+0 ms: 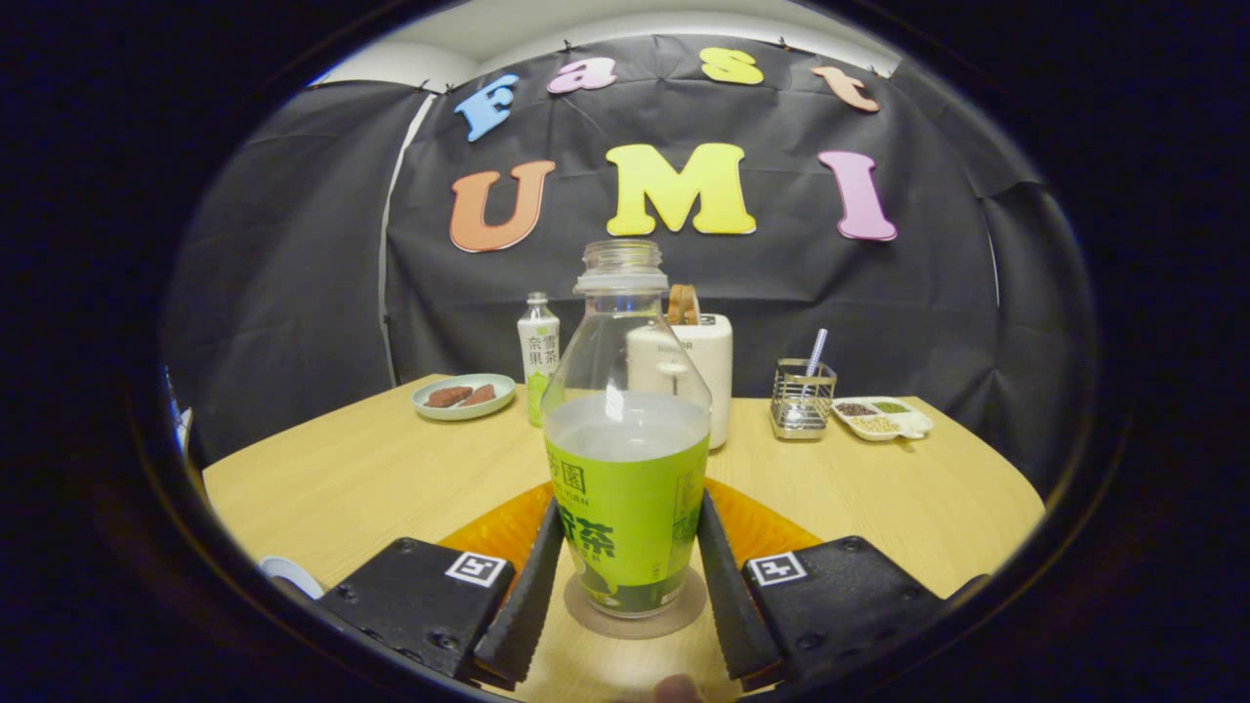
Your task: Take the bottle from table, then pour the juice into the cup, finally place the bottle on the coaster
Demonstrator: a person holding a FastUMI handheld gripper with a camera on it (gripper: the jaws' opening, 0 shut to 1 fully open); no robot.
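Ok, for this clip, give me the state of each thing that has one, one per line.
bottle: upright on the coaster, cap off, partly full
coaster: flat on the table, under the bottle
gripper: fingers either side of the bottle; contact cannot be told
small bottle: upright, capped
plate: holds brown pieces
wire holder: upright, one straw in it
divided dish: filled compartments
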